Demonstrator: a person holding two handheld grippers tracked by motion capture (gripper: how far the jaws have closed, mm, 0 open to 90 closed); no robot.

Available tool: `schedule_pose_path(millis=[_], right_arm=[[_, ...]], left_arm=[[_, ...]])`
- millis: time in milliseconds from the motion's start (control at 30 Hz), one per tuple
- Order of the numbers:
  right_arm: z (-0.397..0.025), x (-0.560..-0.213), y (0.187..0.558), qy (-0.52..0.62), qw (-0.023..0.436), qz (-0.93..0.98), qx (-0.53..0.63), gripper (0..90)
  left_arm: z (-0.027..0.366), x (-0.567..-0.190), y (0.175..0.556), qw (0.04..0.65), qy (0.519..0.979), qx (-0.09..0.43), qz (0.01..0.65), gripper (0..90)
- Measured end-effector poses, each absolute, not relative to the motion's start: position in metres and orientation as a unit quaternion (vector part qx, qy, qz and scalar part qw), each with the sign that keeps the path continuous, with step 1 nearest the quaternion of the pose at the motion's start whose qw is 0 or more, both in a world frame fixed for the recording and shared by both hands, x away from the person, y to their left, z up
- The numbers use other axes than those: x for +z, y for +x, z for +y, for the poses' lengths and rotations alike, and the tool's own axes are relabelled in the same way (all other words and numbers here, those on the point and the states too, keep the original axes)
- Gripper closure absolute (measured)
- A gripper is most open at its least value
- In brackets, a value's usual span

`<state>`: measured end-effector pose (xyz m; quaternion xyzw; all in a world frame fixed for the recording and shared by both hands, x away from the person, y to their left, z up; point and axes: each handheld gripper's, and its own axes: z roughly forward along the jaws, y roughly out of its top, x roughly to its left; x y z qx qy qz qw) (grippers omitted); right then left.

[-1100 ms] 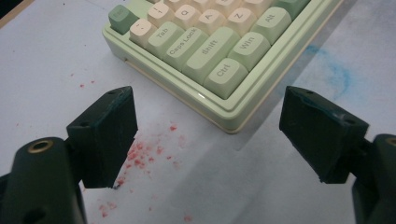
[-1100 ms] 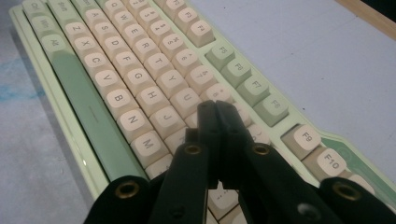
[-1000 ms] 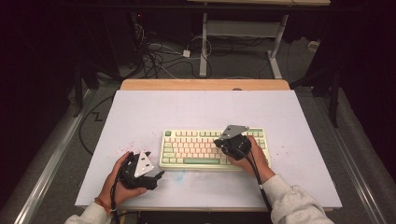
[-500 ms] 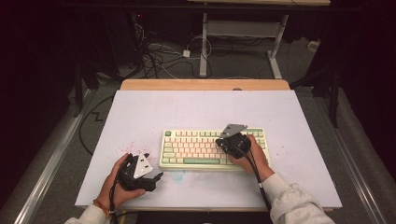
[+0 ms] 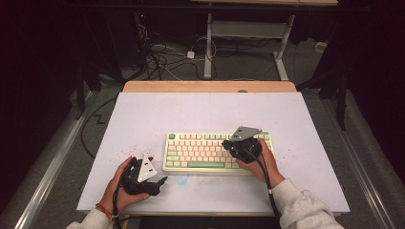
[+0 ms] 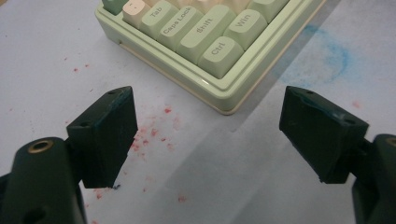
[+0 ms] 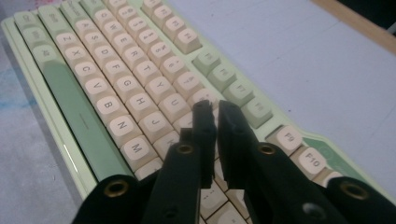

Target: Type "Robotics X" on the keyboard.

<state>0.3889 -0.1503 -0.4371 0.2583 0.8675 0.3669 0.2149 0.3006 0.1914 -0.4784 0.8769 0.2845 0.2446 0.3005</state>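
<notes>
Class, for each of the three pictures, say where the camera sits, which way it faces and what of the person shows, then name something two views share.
High view: above the person's side, facing forward and down on the table; both hands show, with the left gripper and right gripper.
Left gripper view: on the left gripper, facing the keyboard corner by Ctrl; its jaws stand wide apart.
Right gripper view: on the right gripper, facing along the key rows; its jaws are nearly together.
Shared: all three show the keyboard.

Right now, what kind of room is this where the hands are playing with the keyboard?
Probably a lab or workshop, not a home. A bare white table holds just a green mechanical keyboard, loose cables tangle on the floor behind, and black walls surround it. Each hand holds a gripper: left gripper, right gripper.
</notes>
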Motion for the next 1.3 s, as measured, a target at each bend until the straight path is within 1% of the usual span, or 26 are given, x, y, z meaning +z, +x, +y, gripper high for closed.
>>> schedule_pose_path(millis=[33, 233, 333, 400, 467, 700, 900, 967, 1033, 1067, 1300], right_arm=[[-0.152, -0.436, 0.388, 0.257, 0.216, 0.864, 0.375, 84.4], [-0.161, -0.429, 0.381, 0.259, 0.23, 0.848, 0.4, 74.2], [-0.165, -0.426, 0.378, 0.258, 0.24, 0.841, 0.409, 64.5], [-0.167, -0.424, 0.377, 0.256, 0.236, 0.838, 0.42, 58.0], [-0.169, -0.423, 0.374, 0.252, 0.246, 0.834, 0.425, 49.6], [-0.175, -0.42, 0.361, 0.243, 0.27, 0.818, 0.446, 33.9], [-0.185, -0.42, 0.35, 0.247, 0.29, 0.809, 0.448, 29.5], [-0.189, -0.421, 0.347, 0.251, 0.293, 0.806, 0.449, 29.4], [-0.193, -0.422, 0.343, 0.25, 0.301, 0.802, 0.45, 29.6], [-0.196, -0.422, 0.341, 0.246, 0.306, 0.801, 0.452, 29.8], [-0.207, -0.429, 0.328, 0.248, 0.313, 0.804, 0.44, 29.7]], left_arm=[[0.191, -0.479, 0.301, 0.299, 0.876, 0.245, 0.286, 18.0], [0.192, -0.478, 0.3, 0.299, 0.876, 0.246, 0.287, 18.0], [0.192, -0.478, 0.3, 0.295, 0.878, 0.246, 0.285, 18.0], [0.193, -0.478, 0.3, 0.297, 0.877, 0.245, 0.286, 18.0], [0.193, -0.478, 0.3, 0.298, 0.877, 0.246, 0.287, 18.0], [0.194, -0.477, 0.3, 0.303, 0.873, 0.247, 0.291, 18.8], [0.194, -0.476, 0.3, 0.307, 0.868, 0.251, 0.299, 21.2], [0.195, -0.476, 0.3, 0.308, 0.868, 0.251, 0.299, 22.0], [0.196, -0.474, 0.3, 0.31, 0.869, 0.25, 0.295, 25.6], [0.196, -0.473, 0.3, 0.31, 0.868, 0.25, 0.296, 25.6], [0.203, -0.469, 0.302, 0.325, 0.86, 0.243, 0.308, 32.2]])
